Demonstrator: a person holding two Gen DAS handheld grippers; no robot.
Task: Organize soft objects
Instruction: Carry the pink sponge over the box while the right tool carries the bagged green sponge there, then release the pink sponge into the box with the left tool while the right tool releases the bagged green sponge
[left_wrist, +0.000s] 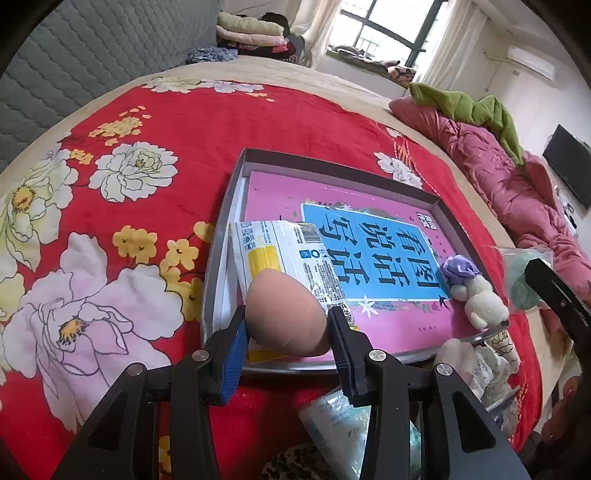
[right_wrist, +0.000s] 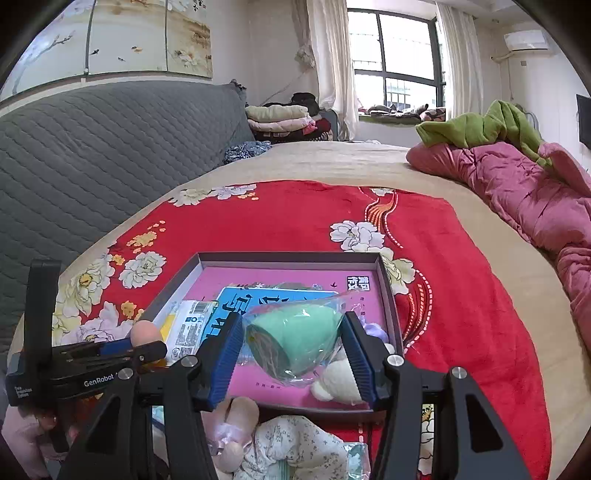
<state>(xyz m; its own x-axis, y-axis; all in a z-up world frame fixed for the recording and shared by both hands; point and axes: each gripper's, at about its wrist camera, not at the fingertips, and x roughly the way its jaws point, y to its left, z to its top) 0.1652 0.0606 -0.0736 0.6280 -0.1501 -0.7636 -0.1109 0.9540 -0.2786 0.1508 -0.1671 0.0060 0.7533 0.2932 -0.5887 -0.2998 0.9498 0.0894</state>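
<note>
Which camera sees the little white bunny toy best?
The left wrist view: the white bunny toy lies whole in the tray, purple hat showing. In the right wrist view the right gripper and its green sponge hide most of it.

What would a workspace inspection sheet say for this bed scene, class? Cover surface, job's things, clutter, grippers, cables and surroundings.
Surface: red floral blanket spread over a beige bed.
Job's things: grey tray holding a pink book, a white packet and a small plush toy; peach sponge; green sponge in a clear bag.
Clutter: floral cloth and more packets at the near edge.
Grippers: left hand-held gripper shut on the peach sponge; right hand-held gripper shut on the green sponge.
Cables: nothing seen.
Surroundings: grey quilted headboard, pink duvet, folded clothes, window.
</note>
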